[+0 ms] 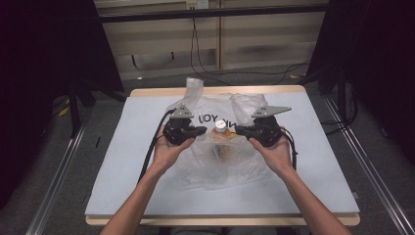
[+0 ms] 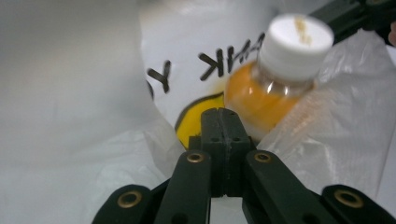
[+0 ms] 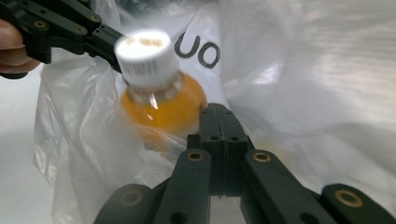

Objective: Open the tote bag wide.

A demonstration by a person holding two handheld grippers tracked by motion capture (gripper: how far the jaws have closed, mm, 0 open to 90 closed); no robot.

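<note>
Bottle (image 1: 221, 133) with orange liquid and white cap (image 1: 220, 125) stands upright inside a clear plastic bag (image 1: 215, 166), centre of the high view, slightly above mid-frame. Bag lies crumpled on the pale blue-grey table mat (image 1: 122, 161), black lettering (image 1: 207, 118) on its far wall, bag handles (image 1: 192, 88) sticking up toward the upper middle of the frame.

In the left gripper view the bottle (image 2: 266, 95) sits upper right of centre, cap (image 2: 295, 44) blurred, yellow print on the bag (image 2: 189, 122) just left of the bottle's shoulder, lettering (image 2: 205, 65) above it. In the right gripper view the bottle (image 3: 163, 100) is upper left of centre, cap (image 3: 145, 56) at the top, bag film (image 3: 84, 140) draped around its lower part.

Left gripper (image 1: 201, 130) is just left of the bottle in the high view, tip at the bag's edge; its own view (image 2: 221, 123) shows jaws clenched together, thin bag film at the tip, whether film is pinched cannot be told. Right gripper (image 1: 240, 130) is just right of the bottle, mirror position; own view (image 3: 220, 122) shows jaws pressed tight together right beside the bottle's shoulder, a pinch on the film not readable either. Neither grips the bottle.

Left hand (image 1: 169, 149) and right hand (image 1: 276, 152) cradle the grippers from below, forearms entering from the bottom edge. Black cable (image 1: 149, 156) trails down-left from the left gripper. Grey three-cornered plates sit on top of each gripper. Wooden table edge (image 1: 147, 91) frames the mat.
</note>
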